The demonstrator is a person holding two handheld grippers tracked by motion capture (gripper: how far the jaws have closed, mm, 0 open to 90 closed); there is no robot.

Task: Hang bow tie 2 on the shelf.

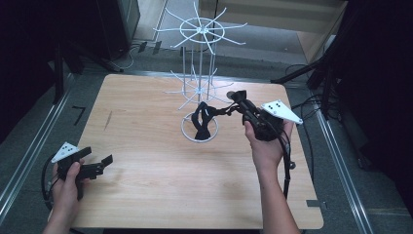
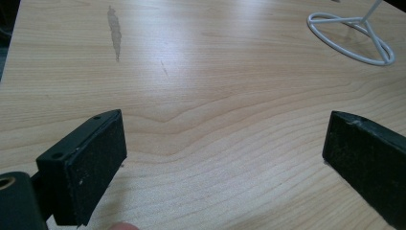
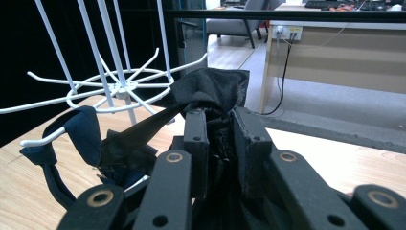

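Note:
A white wire rack (image 1: 199, 63) with two tiers of radiating arms stands on a ring base (image 1: 187, 131) at the table's middle. A black cloth piece with straps (image 1: 203, 119) hangs by the lower tier. My right gripper (image 1: 234, 97) is shut on one end of it, held up to the rack's right. In the right gripper view the cloth (image 3: 210, 88) bunches between my jaws (image 3: 220, 124), and its dark strap loop (image 3: 84, 129) sits over a white arm tip (image 3: 40, 140). My left gripper (image 1: 97, 156) rests open at the table's near left corner, with nothing between its jaws (image 2: 222, 134).
The wooden table (image 1: 146, 170) has a dark streak (image 2: 115, 31) on its left part. The rack's base ring (image 2: 352, 40) lies far ahead of the left gripper. Black stands and cables border the table on the floor at right (image 1: 336, 87).

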